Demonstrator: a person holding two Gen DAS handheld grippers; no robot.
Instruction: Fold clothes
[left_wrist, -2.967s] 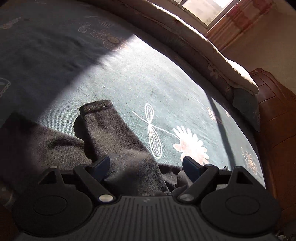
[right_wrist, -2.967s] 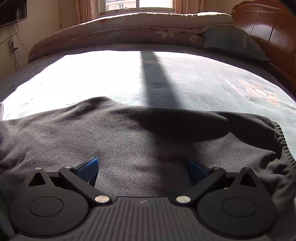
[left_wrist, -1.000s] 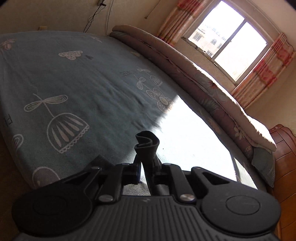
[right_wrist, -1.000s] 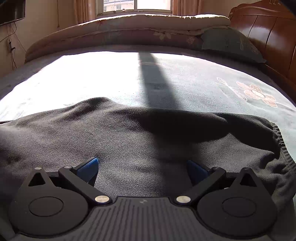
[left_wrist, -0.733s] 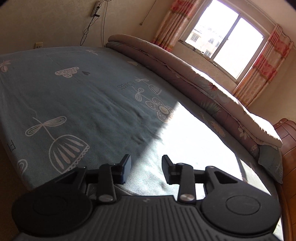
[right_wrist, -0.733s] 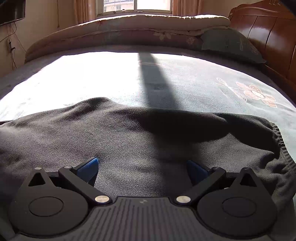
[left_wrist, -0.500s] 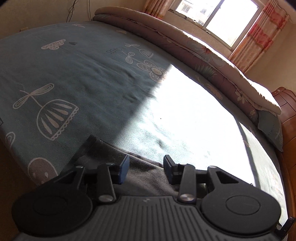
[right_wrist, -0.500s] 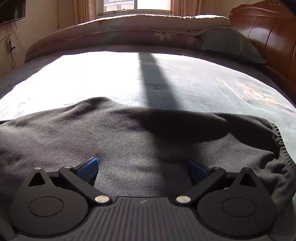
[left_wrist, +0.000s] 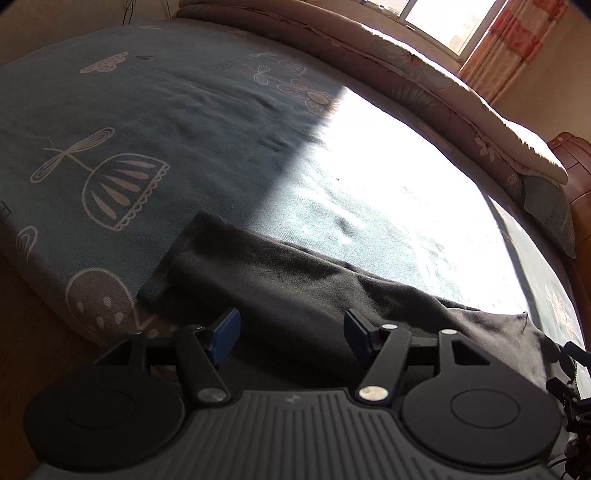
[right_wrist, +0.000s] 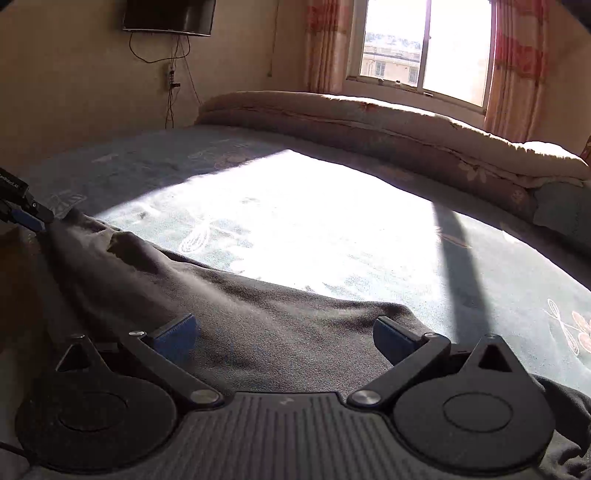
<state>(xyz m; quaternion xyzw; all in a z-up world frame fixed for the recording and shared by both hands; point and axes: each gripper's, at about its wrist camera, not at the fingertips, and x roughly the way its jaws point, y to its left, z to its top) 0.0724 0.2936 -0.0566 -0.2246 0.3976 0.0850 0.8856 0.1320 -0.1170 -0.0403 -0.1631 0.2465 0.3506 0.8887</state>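
Matt, fuzzy dark garment (left_wrist: 332, 288) on woven printed bedsheet (left_wrist: 147, 122).

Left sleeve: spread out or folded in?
Spread out: the sleeve lies flat on the bed, cuff pointing away from the body.

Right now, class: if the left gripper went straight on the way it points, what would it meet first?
Probably the dark garment lying on the bed: the left gripper, jaws opening and empty, points down at its sleeve. Depth is unclear.

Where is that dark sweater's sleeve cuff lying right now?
In the left wrist view the sleeve cuff lies flat near the bed's left edge, beside a printed mushroom.
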